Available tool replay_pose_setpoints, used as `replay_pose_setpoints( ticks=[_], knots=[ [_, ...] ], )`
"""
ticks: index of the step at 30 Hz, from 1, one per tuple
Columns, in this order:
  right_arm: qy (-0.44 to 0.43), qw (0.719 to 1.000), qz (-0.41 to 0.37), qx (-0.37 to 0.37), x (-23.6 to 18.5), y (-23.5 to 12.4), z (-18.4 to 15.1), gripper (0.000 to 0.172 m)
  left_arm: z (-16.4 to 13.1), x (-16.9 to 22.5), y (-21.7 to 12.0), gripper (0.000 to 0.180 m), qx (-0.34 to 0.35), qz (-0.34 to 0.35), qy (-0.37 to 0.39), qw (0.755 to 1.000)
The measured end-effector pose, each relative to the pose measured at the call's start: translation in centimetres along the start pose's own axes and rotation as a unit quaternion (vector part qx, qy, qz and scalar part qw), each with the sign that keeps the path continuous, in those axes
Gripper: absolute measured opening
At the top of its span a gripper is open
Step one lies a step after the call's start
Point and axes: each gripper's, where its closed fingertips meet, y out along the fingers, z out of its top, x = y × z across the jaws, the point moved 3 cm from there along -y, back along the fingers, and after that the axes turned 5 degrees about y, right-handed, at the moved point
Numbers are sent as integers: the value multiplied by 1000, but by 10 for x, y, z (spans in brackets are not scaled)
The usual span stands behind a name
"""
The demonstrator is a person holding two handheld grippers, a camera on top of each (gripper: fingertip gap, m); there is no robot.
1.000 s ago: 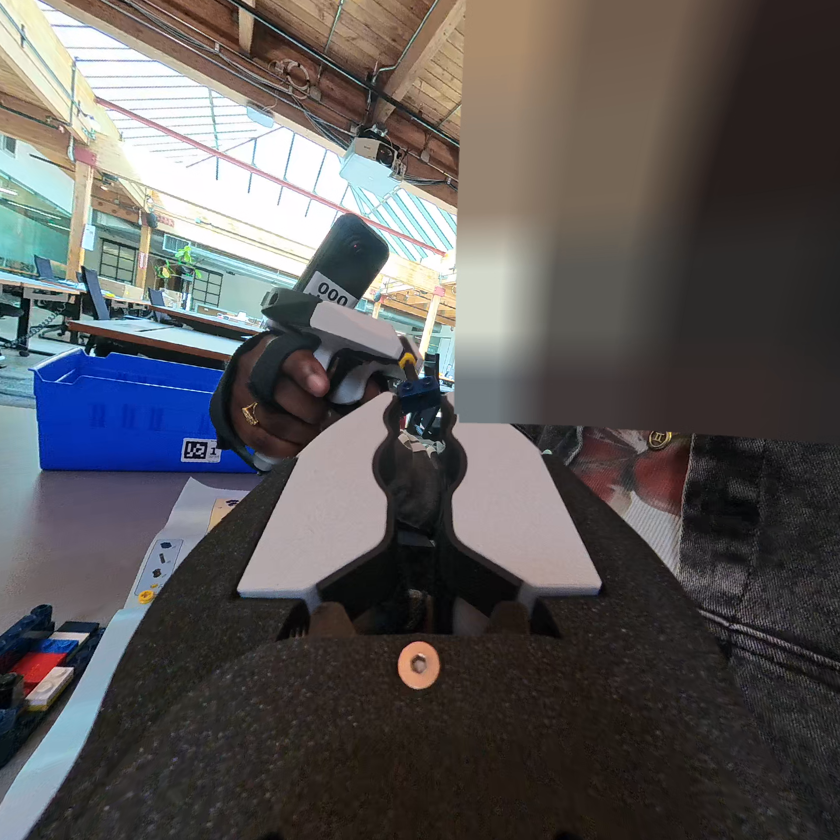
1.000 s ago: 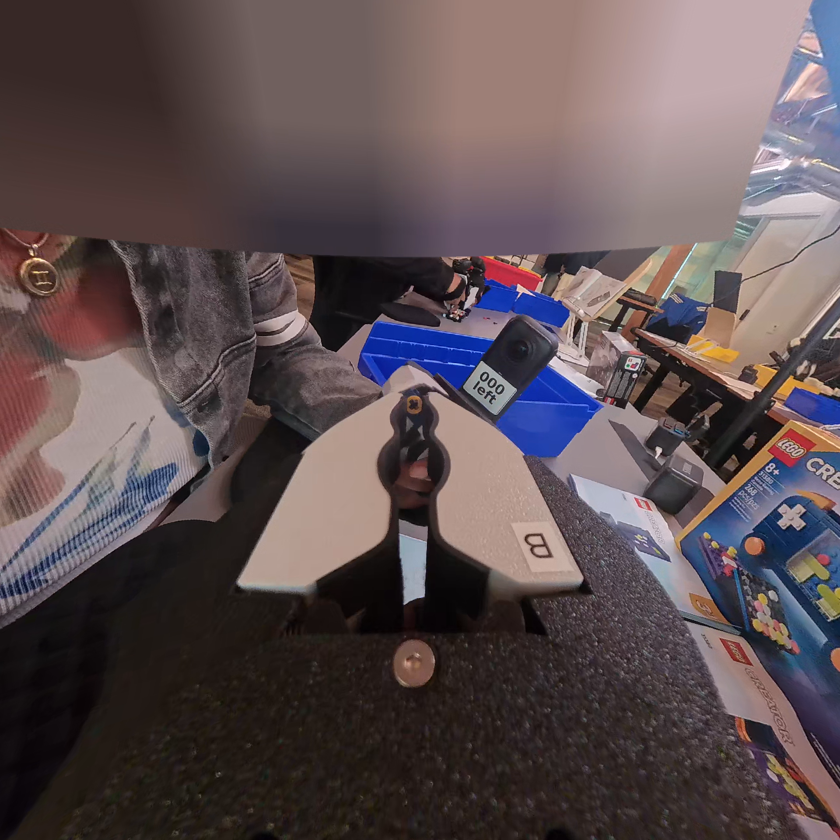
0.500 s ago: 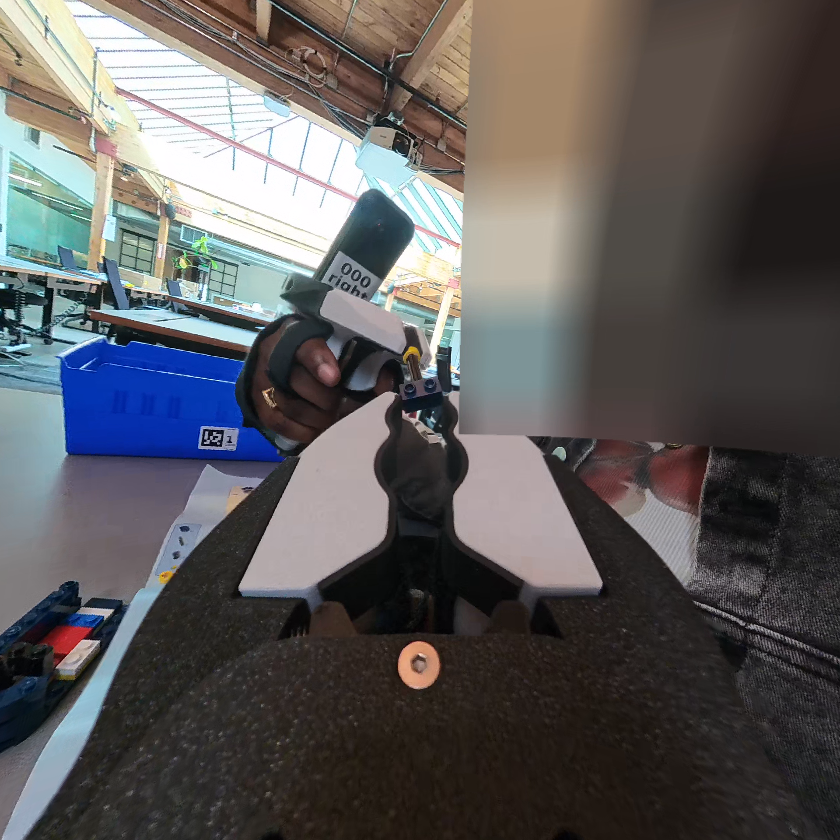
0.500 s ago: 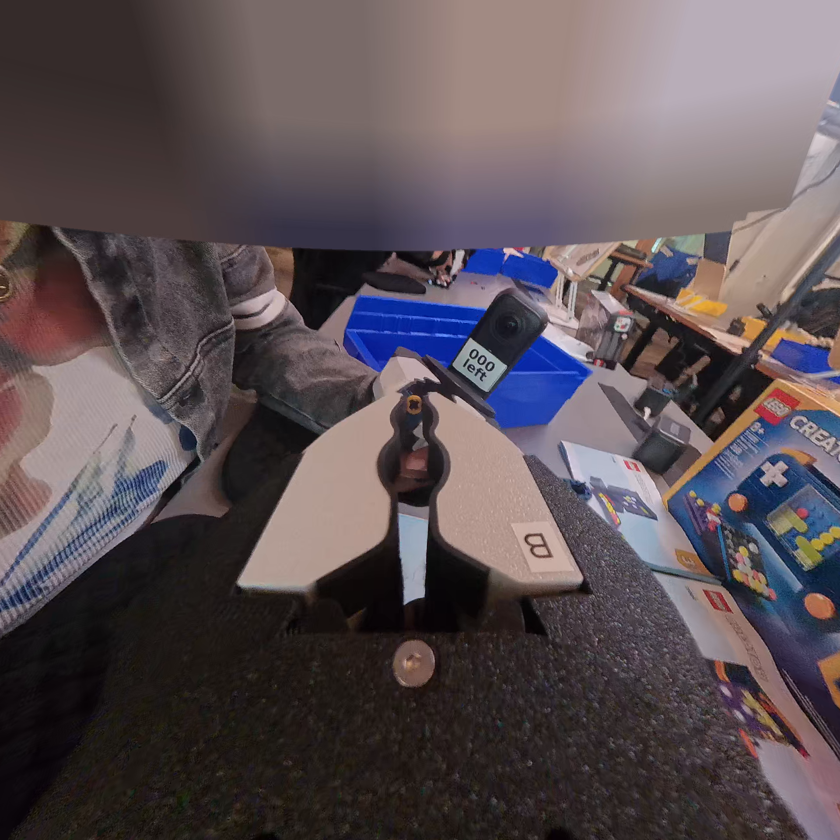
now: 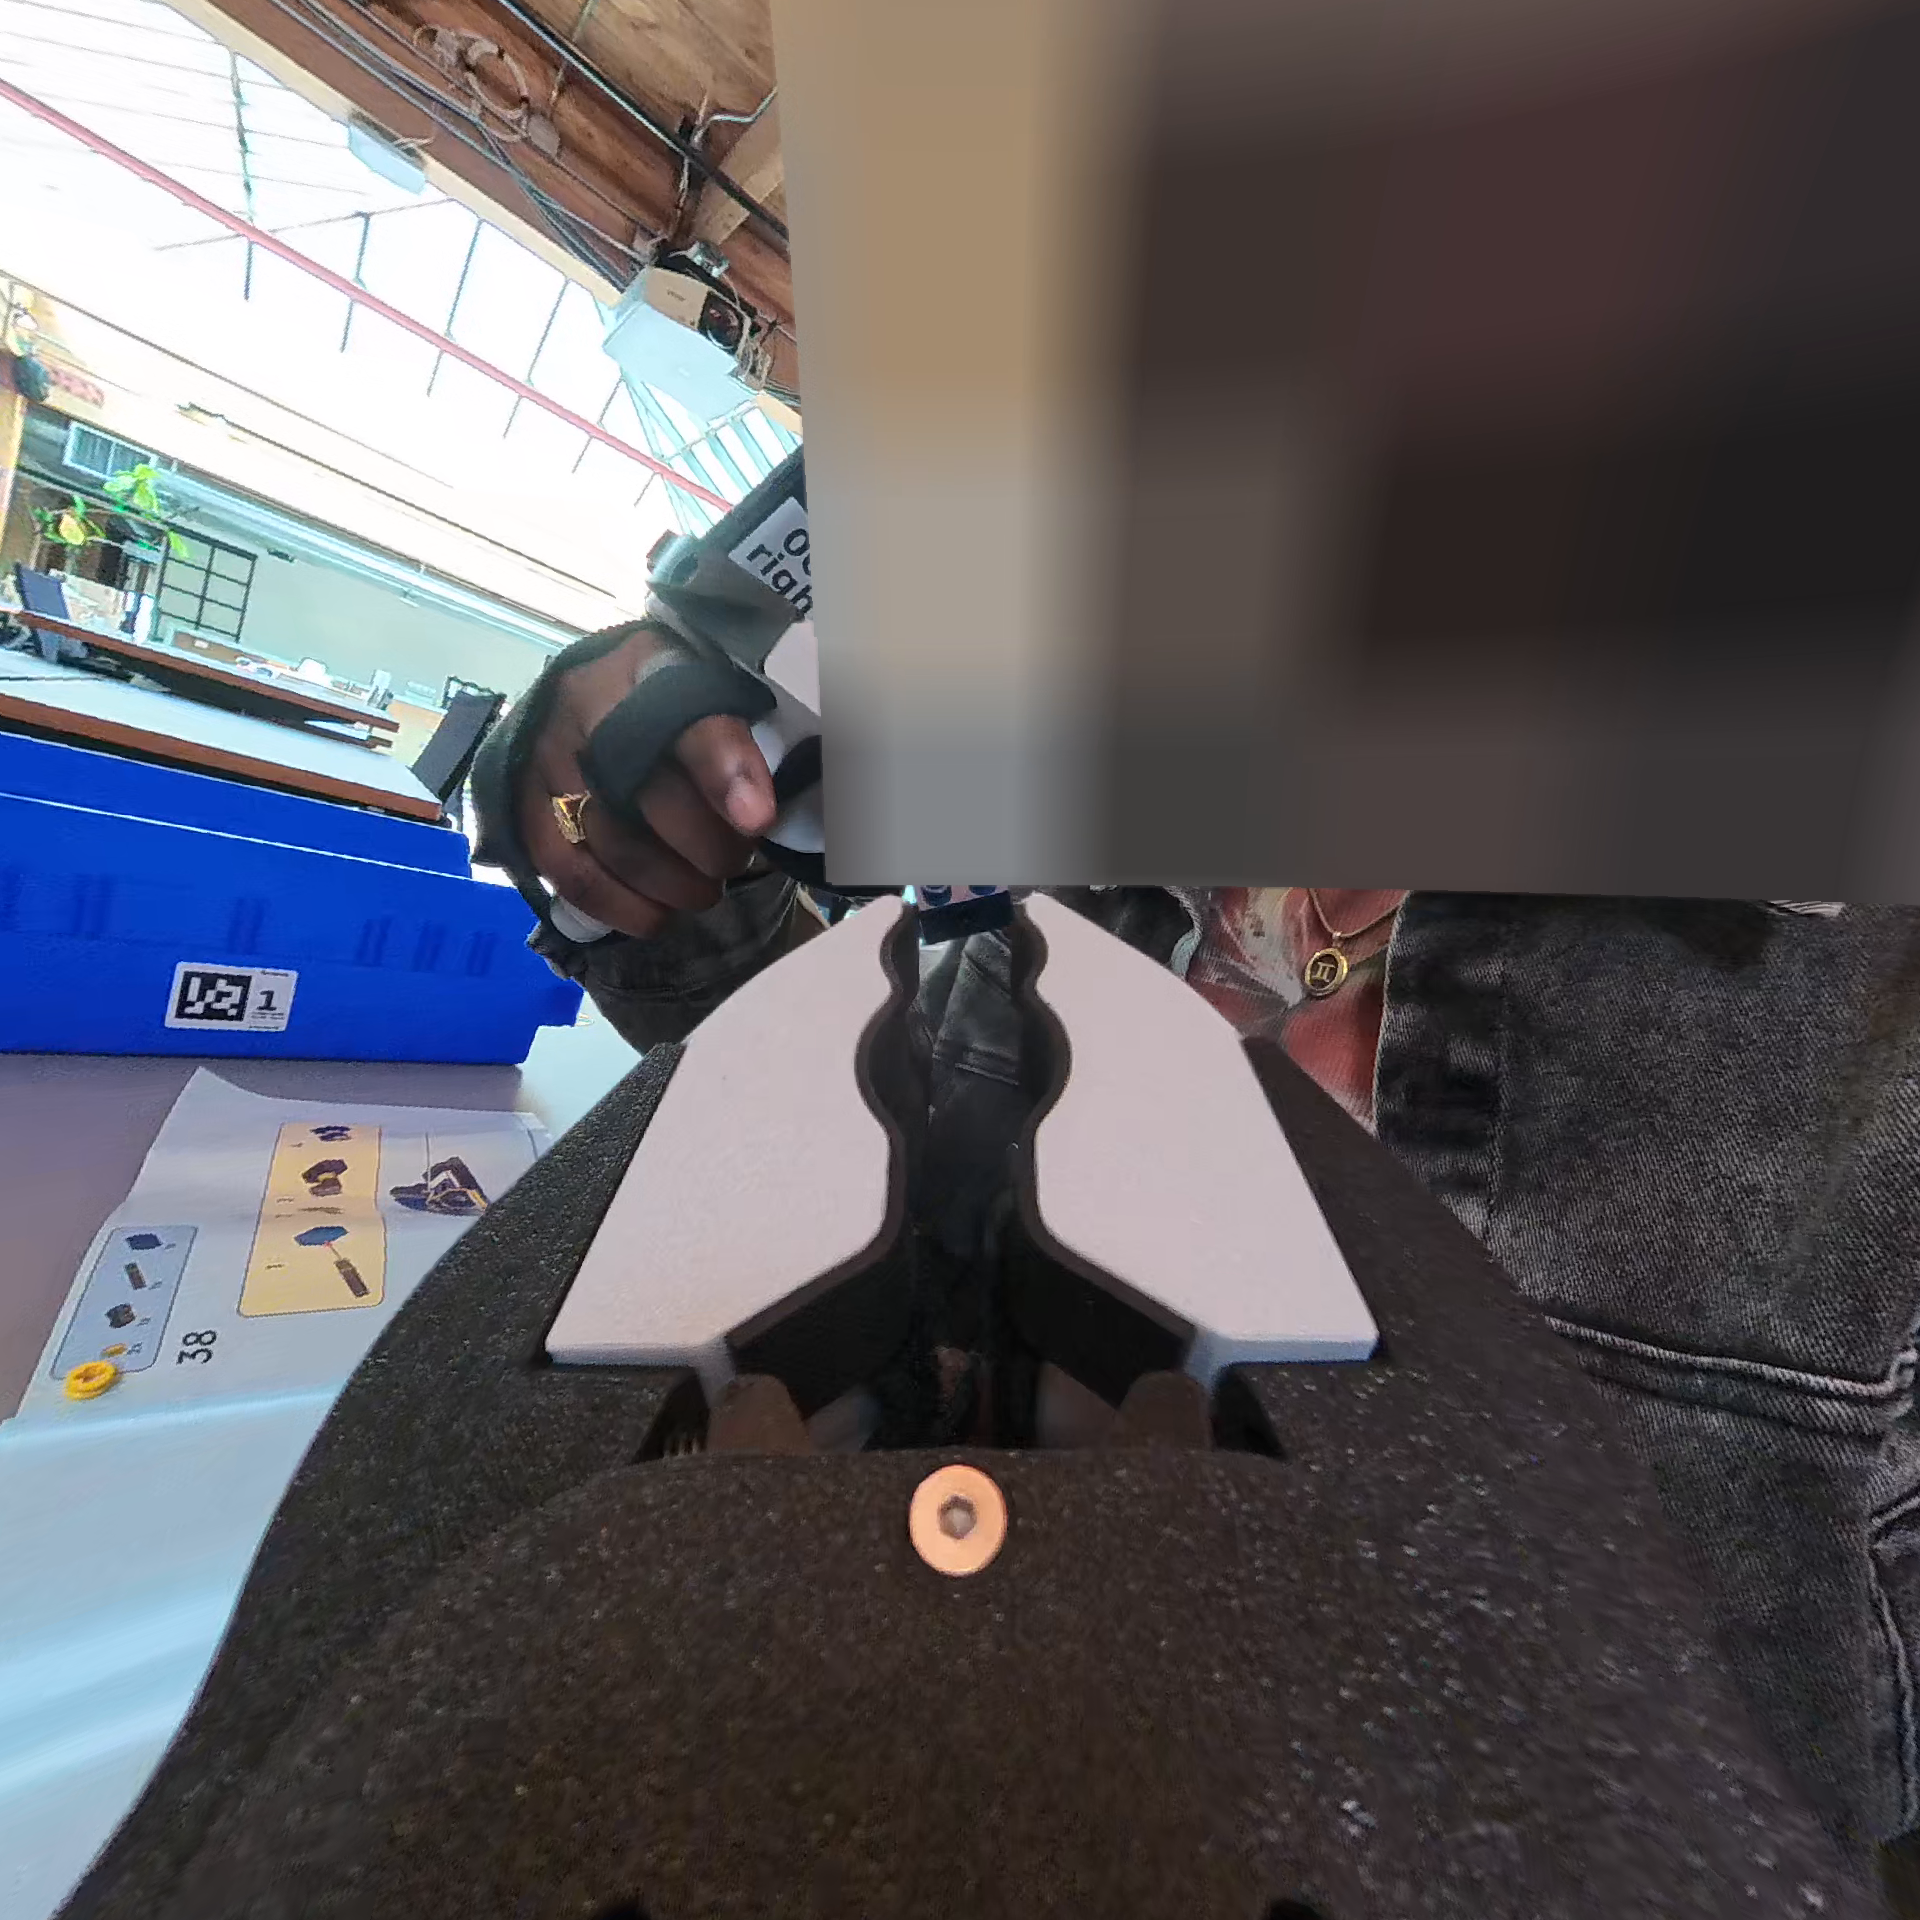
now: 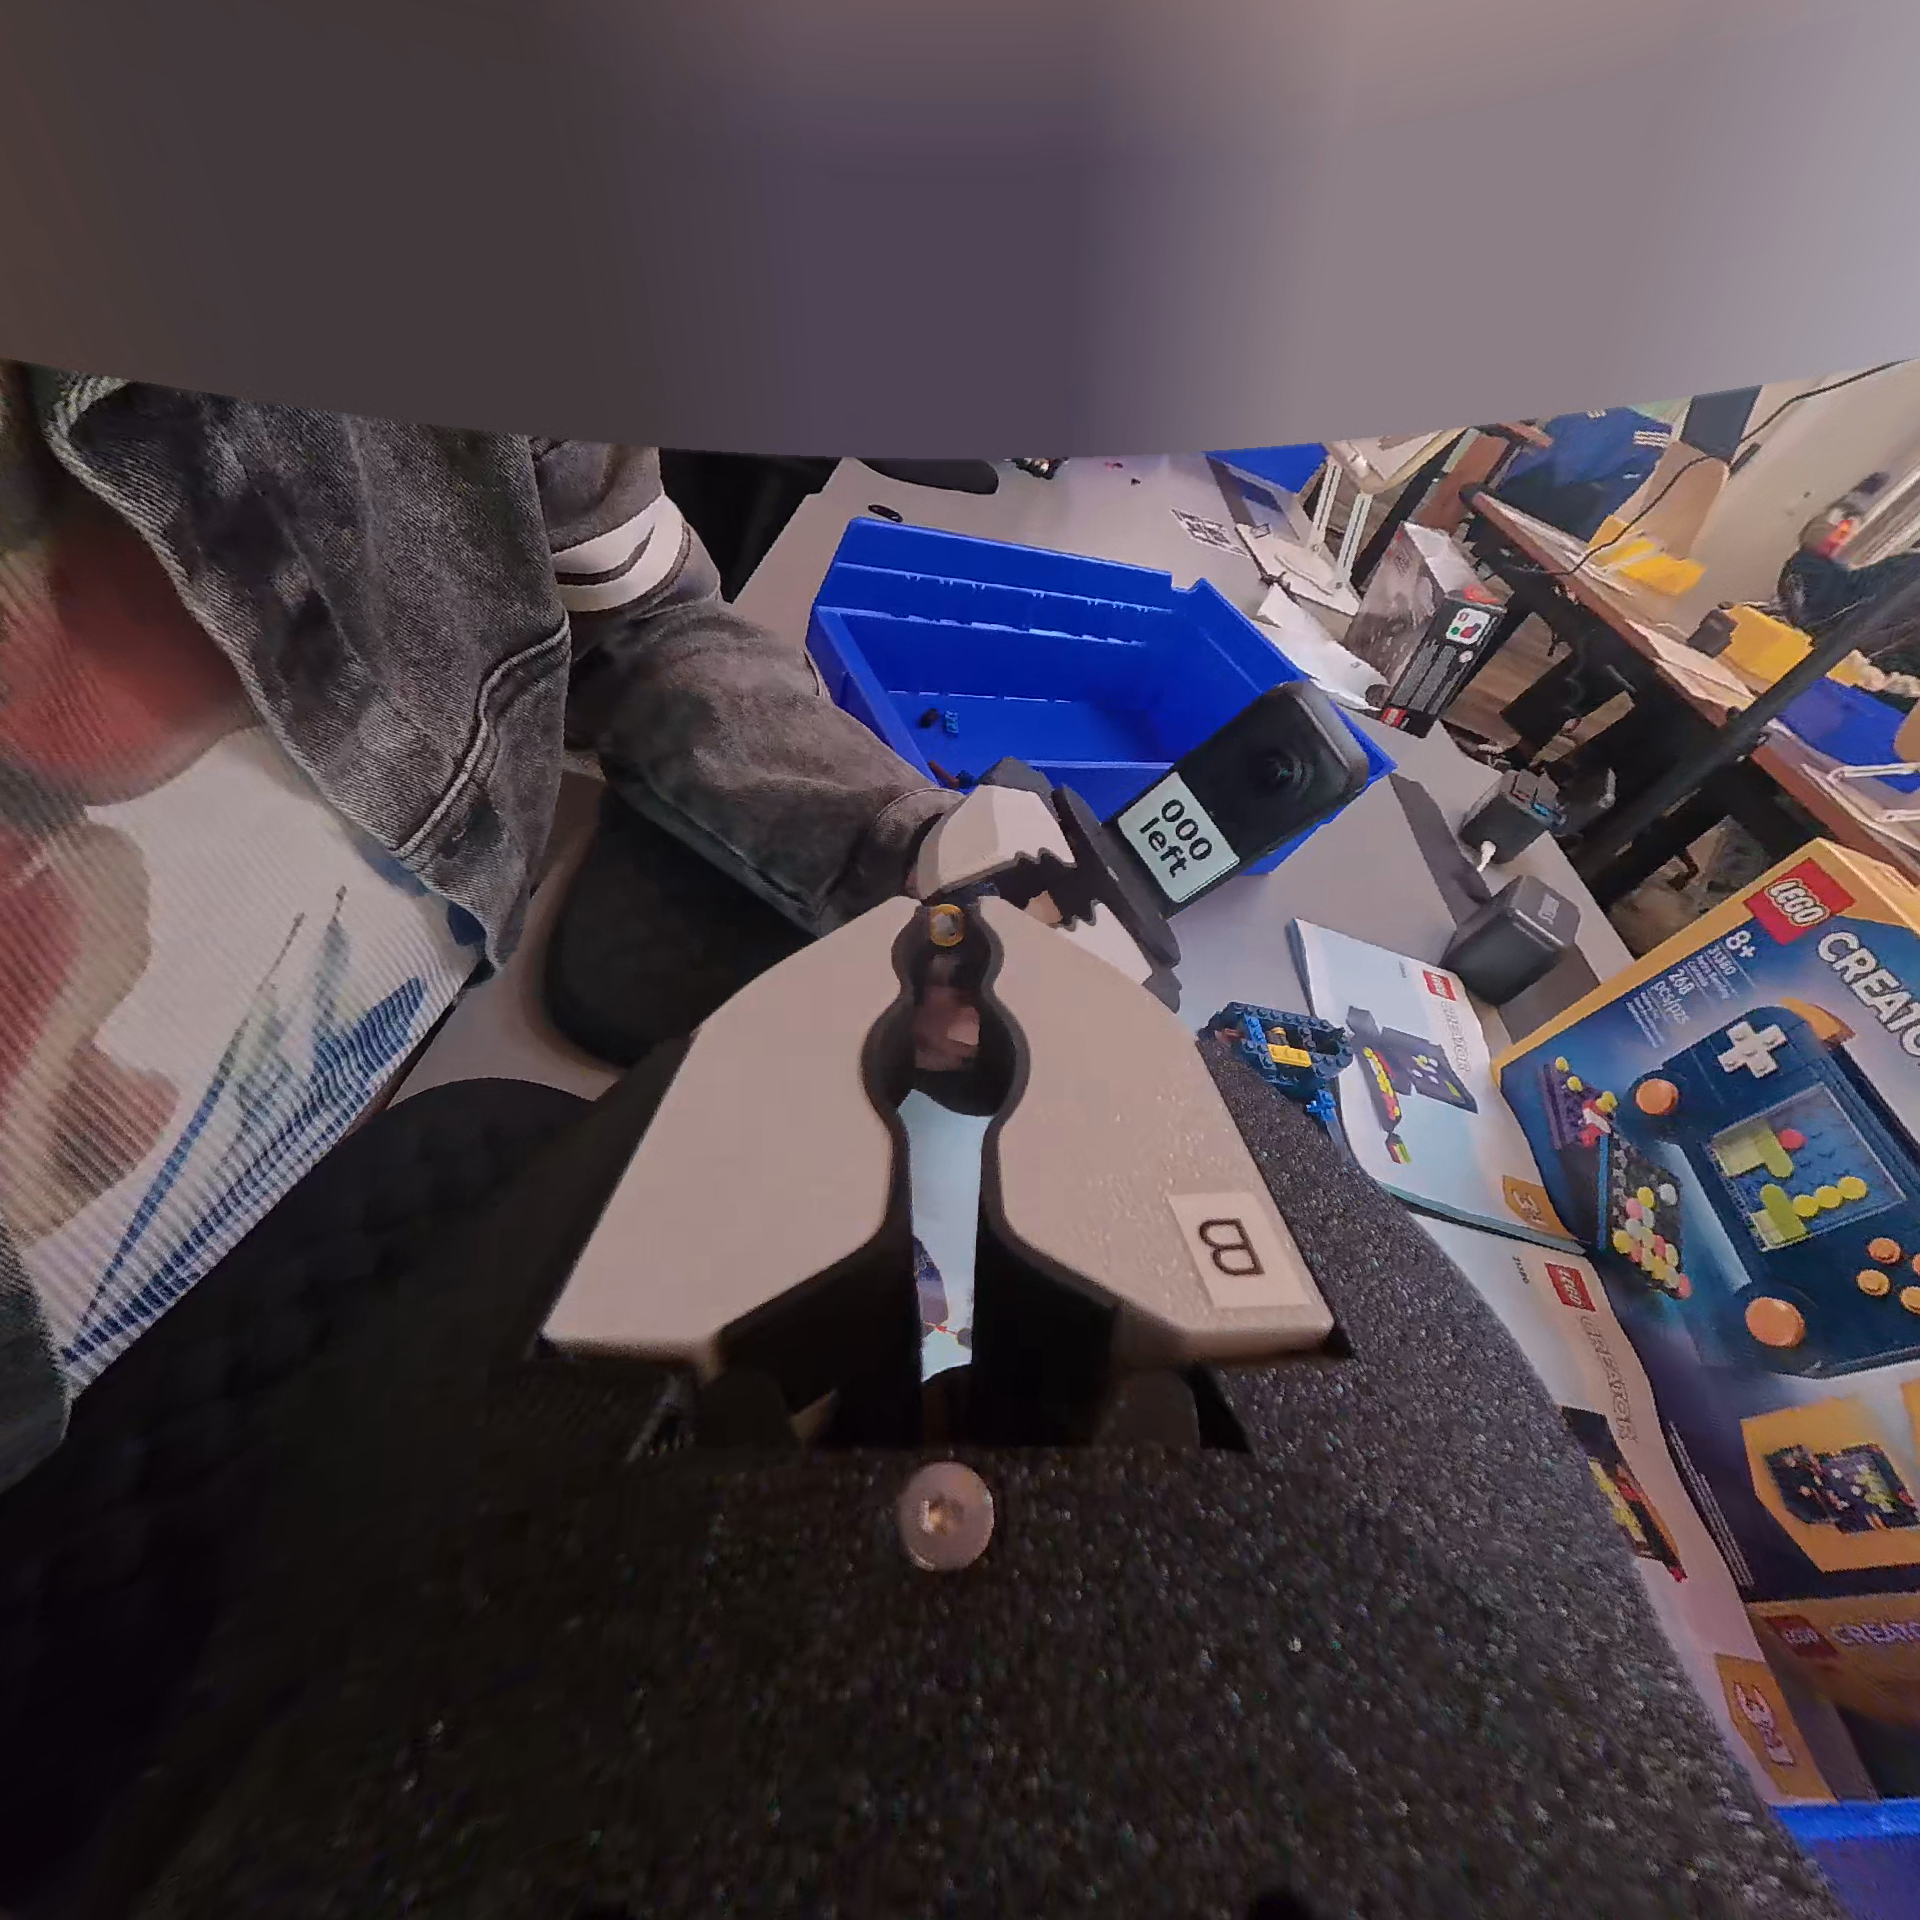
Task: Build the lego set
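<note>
The left tongs [image 5: 961,914] fill the lower centre of their own view. Their pale fingers [image 5: 790,1122] are almost together, and the tips grip a dark blue brick [image 5: 966,918] at mid-frame. The top of the brick is cut off by the blur patch above it. The right tongs [image 6: 943,925] are closed narrower. At their tips, just above centre in their view, they pinch a small yellow-ended peg [image 6: 943,923], seen end-on.

Both held pieces are up in the air, close in front of the person's chest and off the table. In the right view the grey fingers [image 6: 982,842] of the left tongs come in from just above and right of the peg, tip to tip with the right tongs. Whether peg and brick actually touch cannot be told, because each view hides the other's piece.

Just beyond the left tongs, at centre left, a gloved hand [image 5: 644,790] grips the handle of the right tongs. A denim jacket [image 5: 1662,1143] and a pendant [image 5: 1327,968] are on the right.

On the table, an instruction sheet [image 5: 312,1174] lies at lower left with a yellow ring [image 5: 88,1379] on it. A blue bin [image 5: 260,914] stands behind it at mid-left.

In the right view, a part-built blue model [image 6: 1283,1039] and a booklet [image 6: 1382,1070] sit right of centre. A printed box [image 6: 1714,1143] is at the right edge. The bin [image 6: 1039,665] stands farther back, at upper centre.
</note>
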Motion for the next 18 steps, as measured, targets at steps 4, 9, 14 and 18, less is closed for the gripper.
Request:
replay_pose_setpoints(
  ticks=[4,9,14,18],
  knots=[
    [-10,1000,3,2,-2,2,-1,6,-3,2,3,16,-5,-12,-10,1000],
    [-30,1000,5,0,-5,2,0,6,-6,3,4,16,-7,-23,-23,999],
    [-37,999,0,2,-5,2,1,6,-7,5,5,16,-9,-36,-31,999],
    [-42,999,3,-1,-7,2,1,6,-9,5,6,16,-12,-39,-33,999]
  ],
)
